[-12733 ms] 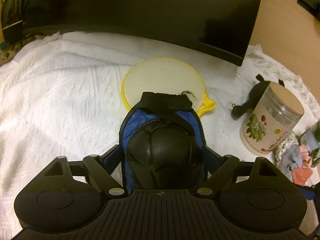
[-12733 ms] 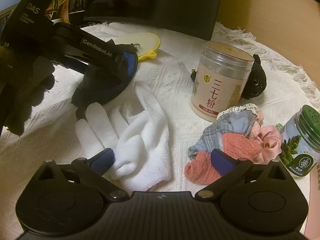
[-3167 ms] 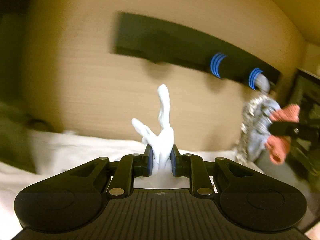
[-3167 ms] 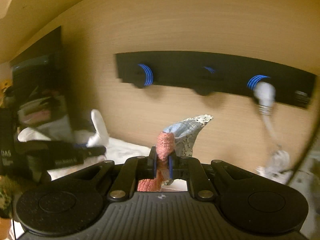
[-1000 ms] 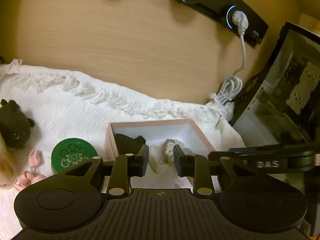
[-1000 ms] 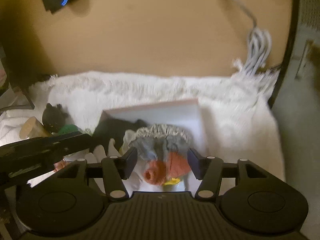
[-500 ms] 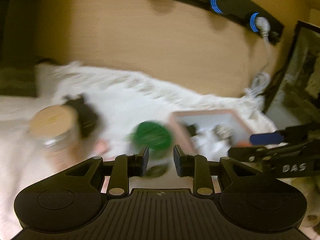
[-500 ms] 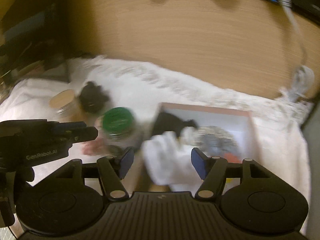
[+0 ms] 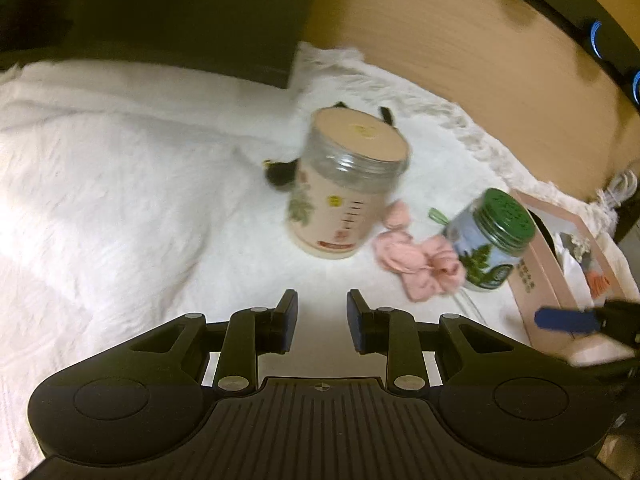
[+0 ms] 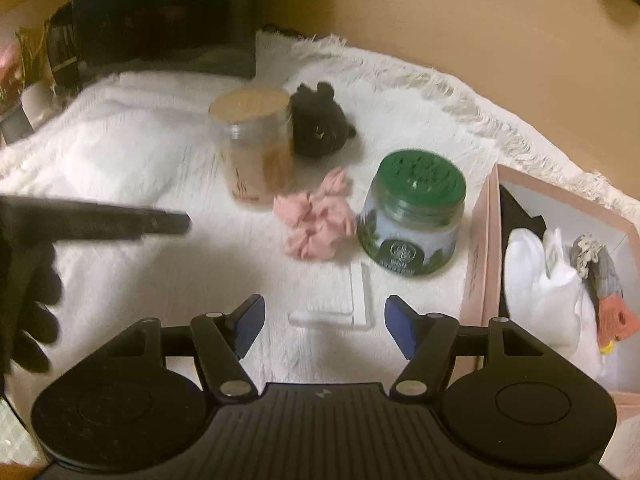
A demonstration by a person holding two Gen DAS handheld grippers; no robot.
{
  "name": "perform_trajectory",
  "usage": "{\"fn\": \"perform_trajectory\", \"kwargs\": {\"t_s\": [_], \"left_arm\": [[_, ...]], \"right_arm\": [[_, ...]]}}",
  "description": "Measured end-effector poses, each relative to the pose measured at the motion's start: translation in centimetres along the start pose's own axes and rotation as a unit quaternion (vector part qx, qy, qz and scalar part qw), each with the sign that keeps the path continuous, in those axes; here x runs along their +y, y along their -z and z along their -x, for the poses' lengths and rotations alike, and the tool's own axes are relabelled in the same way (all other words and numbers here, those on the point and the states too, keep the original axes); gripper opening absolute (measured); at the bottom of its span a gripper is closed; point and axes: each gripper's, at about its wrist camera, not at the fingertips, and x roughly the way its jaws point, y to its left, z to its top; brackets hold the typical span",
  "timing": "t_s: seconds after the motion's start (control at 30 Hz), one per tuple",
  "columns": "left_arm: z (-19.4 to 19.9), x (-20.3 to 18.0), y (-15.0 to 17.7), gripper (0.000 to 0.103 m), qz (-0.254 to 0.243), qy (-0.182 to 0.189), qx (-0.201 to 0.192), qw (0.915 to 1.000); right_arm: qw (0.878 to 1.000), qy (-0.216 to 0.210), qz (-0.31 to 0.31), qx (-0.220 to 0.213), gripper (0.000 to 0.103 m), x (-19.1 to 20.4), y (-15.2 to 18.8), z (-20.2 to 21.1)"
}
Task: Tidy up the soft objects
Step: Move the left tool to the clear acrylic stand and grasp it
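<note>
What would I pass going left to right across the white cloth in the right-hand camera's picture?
The other gripper → tan-lidded jar → black plush toy → pink scrunchie → green-lidded jar → pink box with a white glove inside.

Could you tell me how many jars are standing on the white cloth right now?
2. The tall tan-lidded jar stands beside the black plush toy; the shorter green-lidded jar stands between the pink scrunchie and the pink box. None looks hidden.

I see a pink scrunchie on the white cloth, a green-lidded jar, a black plush, a pink box and a leaf-printed beige jar.
</note>
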Motion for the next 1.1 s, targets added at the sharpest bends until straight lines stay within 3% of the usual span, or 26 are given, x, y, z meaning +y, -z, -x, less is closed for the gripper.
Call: {"fn": "perform_trajectory", "kwargs": {"t_s": [0.13,0.27,0.37,0.47,0.67,0.83,0.97,1.1], "left_arm": [[-0.1,1.0,0.3,0.03,-0.007,0.022,0.002,0.9997],[-1.1,0.3,0.9,0.03,-0.014,0.064,0.02,0.9976],[-1.3,-1.7,0.8,0.03,-0.054,0.093,0.016,0.994],[-2.4,-3.8,-0.3,0.03,-0.063,0.099,0.009,0.993],[-3.9,-7.1,-2.0,0.03,-0.051,0.105,-0.012,0.9931],[-5.0,-10.5,-0.1,0.03,-0.148,0.154,0.05,0.9756],[-6.1,-13.3,1.8,0.03,-0.231,0.118,0.08,0.9625],[-6.9,-13.9,2.1,0.03,-0.236,0.108,0.097,0.9608]], "right_arm": [[0.999,0.028,0.018,-0.013,0.071,0.5,2.1,-0.6],[0.999,0.03,-0.014,0.002,0.071,0.0,3.6,-1.4],[0.999,0.027,-0.023,0.01,0.071,-0.1,4.2,-1.4],[0.999,0.041,-0.017,0.015,0.072,0.1,4.8,-1.5],[0.998,0.049,-0.048,0.01,0.088,-0.6,5.9,-1.5],[0.996,0.052,-0.07,-0.006,0.095,-1.2,7.0,-1.3],[0.996,0.054,-0.068,-0.017,0.097,-0.9,7.8,-1.0],[0.996,0.052,-0.066,-0.026,0.1,-0.9,8.3,-0.8]]}}
